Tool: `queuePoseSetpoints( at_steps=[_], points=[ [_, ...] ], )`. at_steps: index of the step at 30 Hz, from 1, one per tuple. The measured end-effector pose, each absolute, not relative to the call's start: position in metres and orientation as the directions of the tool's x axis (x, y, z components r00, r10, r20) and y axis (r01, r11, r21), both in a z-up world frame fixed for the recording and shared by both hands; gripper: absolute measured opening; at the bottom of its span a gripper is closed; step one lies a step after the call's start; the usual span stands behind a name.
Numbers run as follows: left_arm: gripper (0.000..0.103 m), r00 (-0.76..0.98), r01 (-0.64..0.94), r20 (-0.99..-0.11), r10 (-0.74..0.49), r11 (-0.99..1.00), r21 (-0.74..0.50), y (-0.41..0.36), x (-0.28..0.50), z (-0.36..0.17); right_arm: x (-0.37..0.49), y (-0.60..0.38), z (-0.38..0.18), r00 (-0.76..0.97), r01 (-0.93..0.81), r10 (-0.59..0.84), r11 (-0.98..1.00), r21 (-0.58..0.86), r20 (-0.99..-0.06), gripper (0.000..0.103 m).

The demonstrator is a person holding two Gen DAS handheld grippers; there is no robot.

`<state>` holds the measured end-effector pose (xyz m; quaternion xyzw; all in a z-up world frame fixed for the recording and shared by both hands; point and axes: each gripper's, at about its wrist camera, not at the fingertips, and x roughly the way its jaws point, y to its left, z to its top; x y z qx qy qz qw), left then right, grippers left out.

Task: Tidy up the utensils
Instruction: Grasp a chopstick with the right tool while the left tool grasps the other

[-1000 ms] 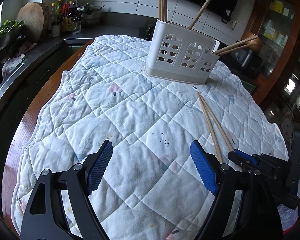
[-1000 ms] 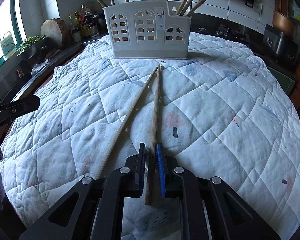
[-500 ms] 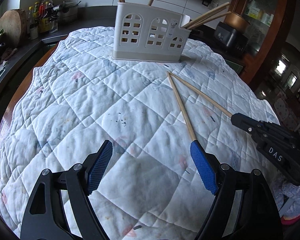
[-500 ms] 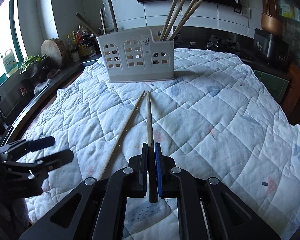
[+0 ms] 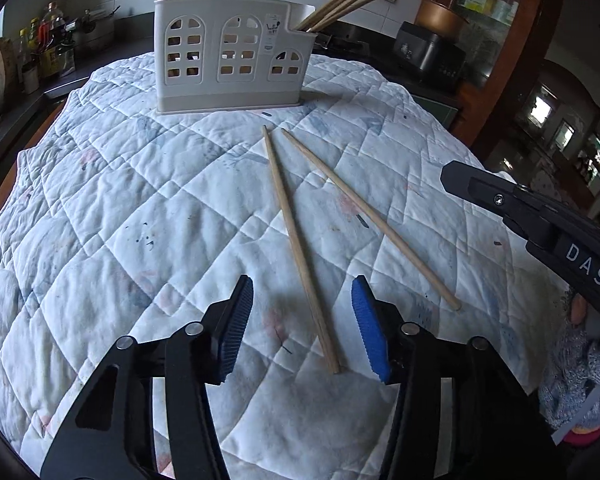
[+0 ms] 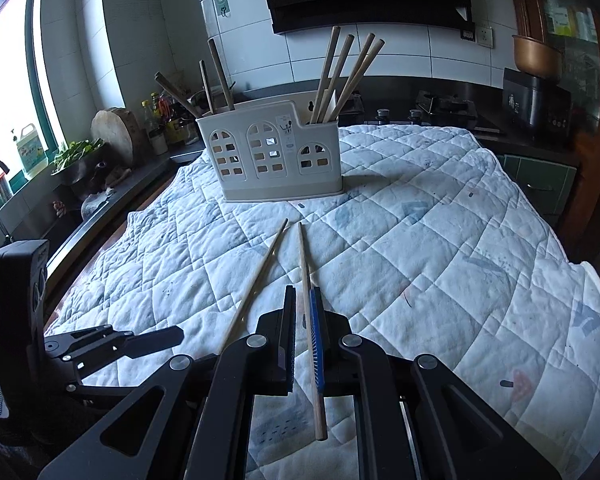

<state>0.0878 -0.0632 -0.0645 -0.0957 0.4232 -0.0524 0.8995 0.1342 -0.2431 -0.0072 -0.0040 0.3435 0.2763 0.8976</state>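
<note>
The quilted cloth (image 5: pixel 140 208) covers the table; the utensil caddy (image 5: pixel 228 52) stands at 12 o'clock. The left gripper (image 5: pixel 300 328), jaws half-wide and just closing, straddles the near end of the lying chopstick (image 5: pixel 296 240), pads not touching. Its long axis runs toward 12 o'clock. The right gripper (image 6: pixel 304 336) is clamped on the second chopstick (image 6: pixel 308 300), which points at the caddy.
</note>
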Motion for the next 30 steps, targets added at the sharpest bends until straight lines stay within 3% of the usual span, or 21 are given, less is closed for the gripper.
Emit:
queuePoseSetpoints(
  at_steps=[4,10,30],
  points=[
    [0.031,0.627,0.027,-0.757,-0.183,0.976,-0.214,-0.071,0.093,-0.069,0.134,-0.244,-0.005,0.613,-0.504,0.499,0.844,0.183,-0.613,0.007],
    [0.020,0.610,0.011,-0.775,-0.164,0.980,-0.199,-0.074,0.099,-0.077,0.135,-0.248,-0.019,0.590,-0.498,0.495,0.845,0.195,-0.638,0.007],
    [0.018,0.610,0.003,-0.776,-0.161,0.979,-0.202,-0.073,0.103,-0.081,0.138,-0.236,-0.073,0.497,-0.514,0.424,0.847,0.137,-0.757,0.010]
  ],
)
